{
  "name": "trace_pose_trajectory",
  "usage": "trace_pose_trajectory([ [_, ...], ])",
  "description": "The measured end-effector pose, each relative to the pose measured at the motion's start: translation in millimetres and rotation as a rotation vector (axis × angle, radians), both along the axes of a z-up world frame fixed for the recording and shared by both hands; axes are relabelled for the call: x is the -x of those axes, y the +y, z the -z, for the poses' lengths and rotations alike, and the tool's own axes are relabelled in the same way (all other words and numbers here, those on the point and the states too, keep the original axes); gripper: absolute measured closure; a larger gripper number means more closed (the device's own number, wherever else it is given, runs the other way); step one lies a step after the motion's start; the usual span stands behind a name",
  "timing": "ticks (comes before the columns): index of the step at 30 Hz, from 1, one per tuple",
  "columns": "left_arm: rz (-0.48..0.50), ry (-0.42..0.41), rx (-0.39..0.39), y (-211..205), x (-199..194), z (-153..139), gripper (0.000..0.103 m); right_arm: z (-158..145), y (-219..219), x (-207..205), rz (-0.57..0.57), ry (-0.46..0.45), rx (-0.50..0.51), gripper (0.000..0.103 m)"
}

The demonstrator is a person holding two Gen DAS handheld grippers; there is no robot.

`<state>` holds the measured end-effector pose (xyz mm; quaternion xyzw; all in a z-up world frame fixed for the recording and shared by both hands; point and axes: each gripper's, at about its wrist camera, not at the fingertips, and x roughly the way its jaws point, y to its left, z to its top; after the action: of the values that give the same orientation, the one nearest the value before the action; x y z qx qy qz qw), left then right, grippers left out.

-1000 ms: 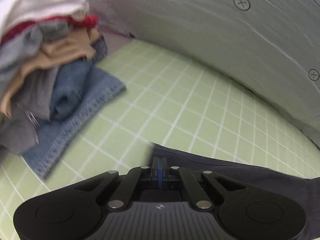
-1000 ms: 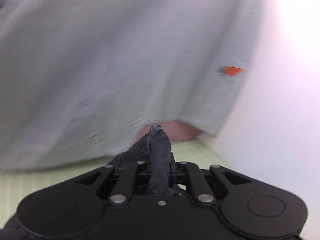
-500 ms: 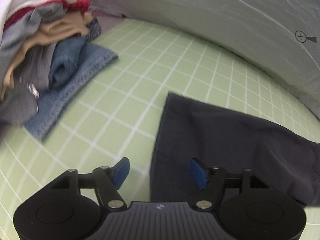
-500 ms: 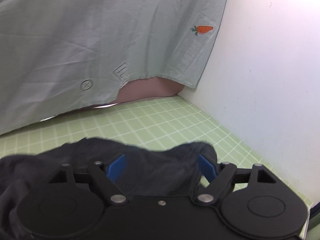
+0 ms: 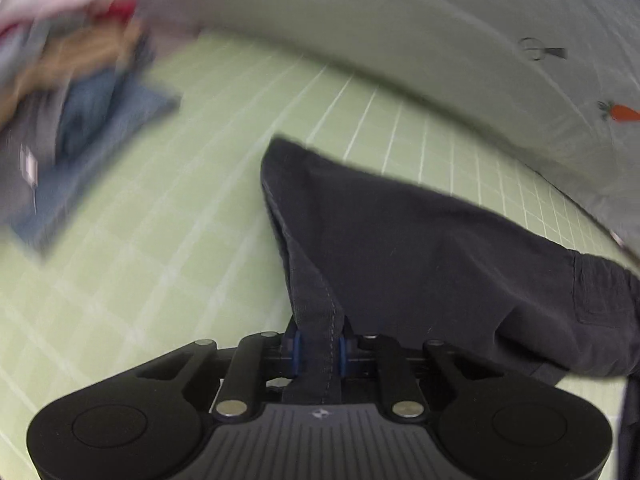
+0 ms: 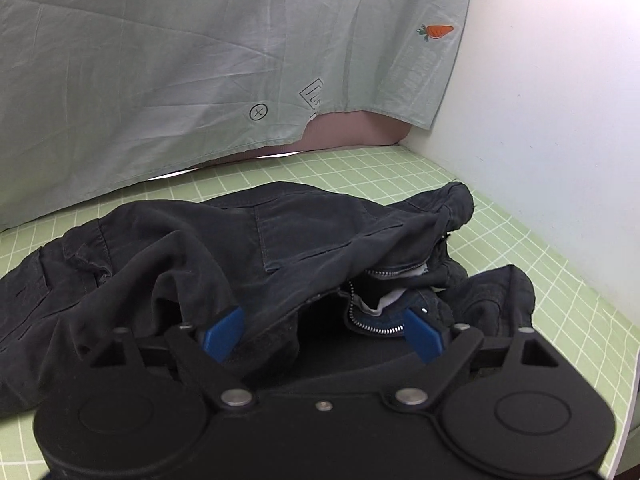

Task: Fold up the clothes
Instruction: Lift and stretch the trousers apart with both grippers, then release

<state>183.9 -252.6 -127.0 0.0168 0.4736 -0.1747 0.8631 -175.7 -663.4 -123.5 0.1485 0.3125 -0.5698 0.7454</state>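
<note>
Dark twill trousers (image 5: pixel 420 240): hem pinched by left gripper (image 5: pixel 319 350), right gripper (image 6: pixel 322 330) spread wide.

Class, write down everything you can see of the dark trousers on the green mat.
The dark trousers look like charcoal cotton with stitched seams, a patch pocket and an open zip. They lie crumpled on the green checked mat. The left gripper has just closed on a hem; the right gripper has just been opening, with cloth between its jaws.

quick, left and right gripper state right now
left gripper: just closed, fingers shut on the hem of the dark trousers.
right gripper: open, holding nothing, over the trousers' waist.
</note>
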Motion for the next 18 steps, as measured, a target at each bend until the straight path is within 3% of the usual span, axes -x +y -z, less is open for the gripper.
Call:
trace_pose_trajectory([
  [2, -0.01, -0.108, 0.011, 1, -19, -26, 0.085, -5, 1, 4, 0.002, 0.0, 0.008, 0.015],
  [4, -0.109, -0.183, 0.08, 11, -44, -53, 0.085, -9, 6, 8, 0.007, 0.009, 0.026, 0.015],
  [7, -0.208, -0.205, 0.083, 14, -71, -63, 0.078, -12, 15, 16, 0.018, 0.007, 0.032, 0.015],
  [9, -0.252, -0.175, 0.067, 15, -75, -60, 0.071, -12, 21, 21, 0.028, -0.002, 0.02, 0.015],
  [11, -0.254, -0.152, 0.065, 18, -59, -53, 0.049, -12, 28, 28, 0.036, -0.003, 0.012, 0.015],
  [13, -0.218, -0.132, 0.073, 23, -36, -46, 0.036, -14, 36, 35, 0.04, -0.008, 0.013, 0.015],
  [18, -0.158, -0.054, 0.056, 39, 29, -25, 0.027, -20, 55, 59, 0.044, -0.027, 0.002, 0.015],
])
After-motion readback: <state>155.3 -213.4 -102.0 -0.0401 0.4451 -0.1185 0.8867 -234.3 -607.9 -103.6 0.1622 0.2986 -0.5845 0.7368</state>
